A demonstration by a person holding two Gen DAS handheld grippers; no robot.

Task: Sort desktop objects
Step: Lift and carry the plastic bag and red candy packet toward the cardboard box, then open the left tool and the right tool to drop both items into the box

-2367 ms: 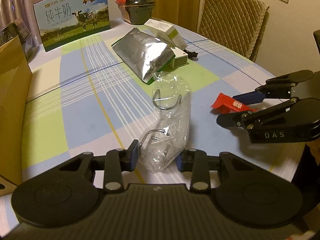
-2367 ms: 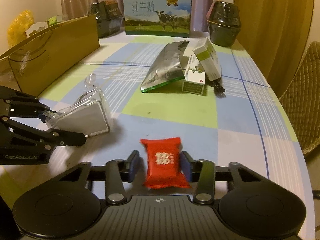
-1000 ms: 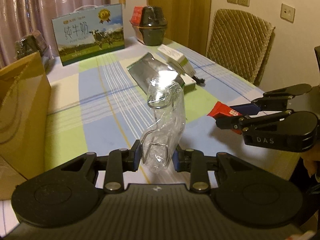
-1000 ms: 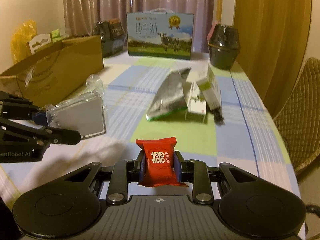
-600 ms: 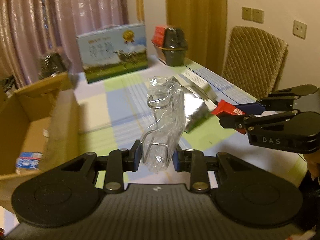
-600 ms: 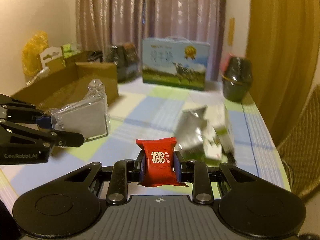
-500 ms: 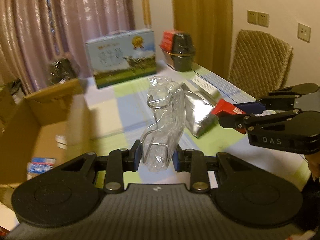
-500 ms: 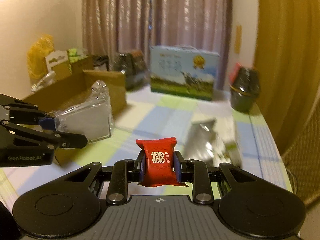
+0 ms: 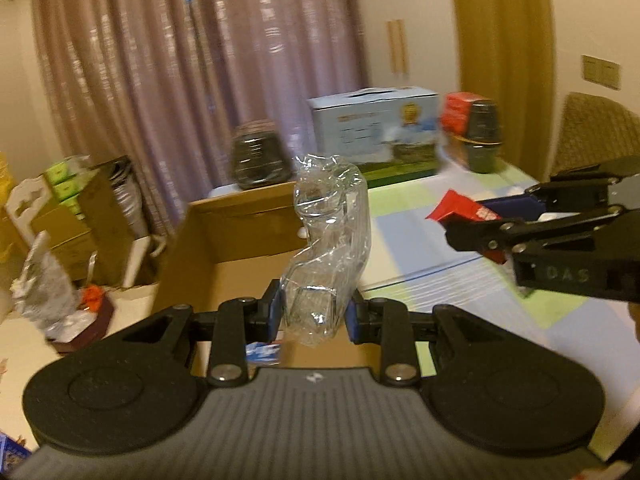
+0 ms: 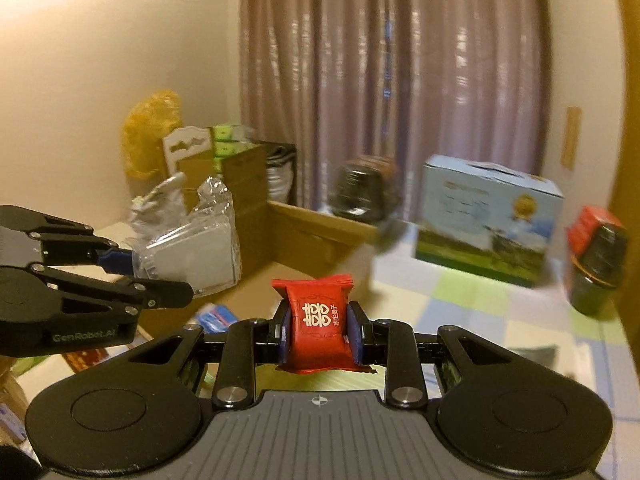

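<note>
Two items are held aloft: the left gripper [image 9: 312, 314] is clamped on a clear plastic packet [image 9: 326, 240] above the open cardboard box [image 9: 240, 236], and the right gripper [image 10: 318, 334] pinches a red candy packet [image 10: 318, 318] beside the box, evidently for depositing. The desk [image 9: 420, 236] lies behind.

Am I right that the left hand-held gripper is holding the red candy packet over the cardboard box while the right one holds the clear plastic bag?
Not quite; they are swapped. The left wrist view shows the left hand-held gripper shut on the clear plastic bag over the cardboard box; the right hand-held gripper holds the red candy packet.
</note>
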